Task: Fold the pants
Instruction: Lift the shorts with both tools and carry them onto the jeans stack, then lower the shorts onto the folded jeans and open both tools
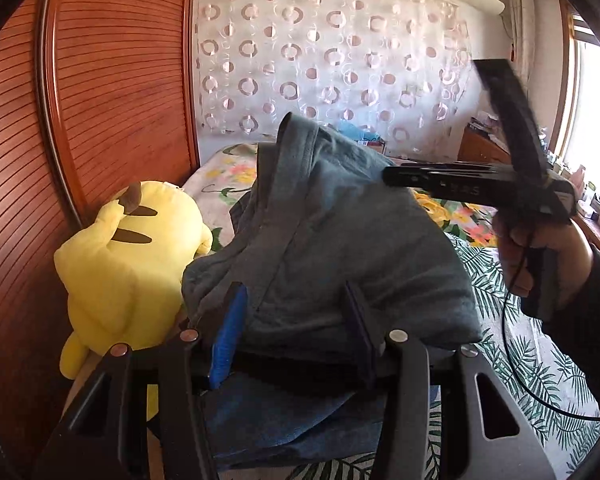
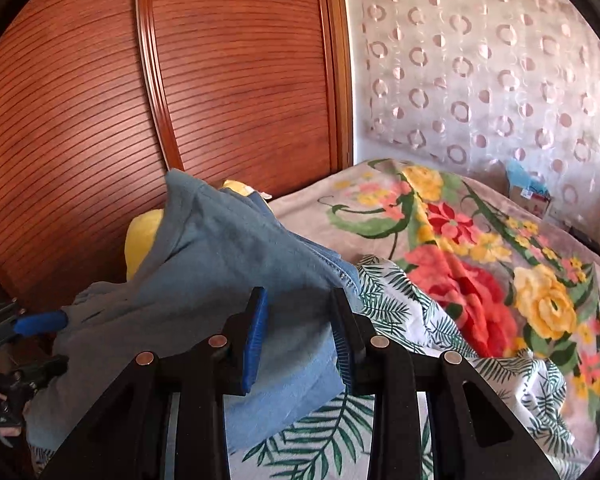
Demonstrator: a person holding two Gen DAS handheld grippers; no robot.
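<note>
Above the near left part of the bed (image 2: 440, 216), both grippers hold the blue pants (image 1: 340, 240) bunched and lifted: the left gripper (image 1: 296, 320) and right gripper (image 2: 300, 336) each clamp cloth between their fingers. A yellow plush toy (image 1: 128, 264) lies left, against the wooden wardrobe (image 2: 220, 80).

Blue-grey pants (image 1: 332, 248) bunched, seemingly between left gripper (image 1: 296, 332) fingers.

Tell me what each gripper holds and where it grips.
Both grip the blue pants, lifted off the bed. The left gripper and the right gripper each hold a bunched edge; which part cannot be told.
</note>
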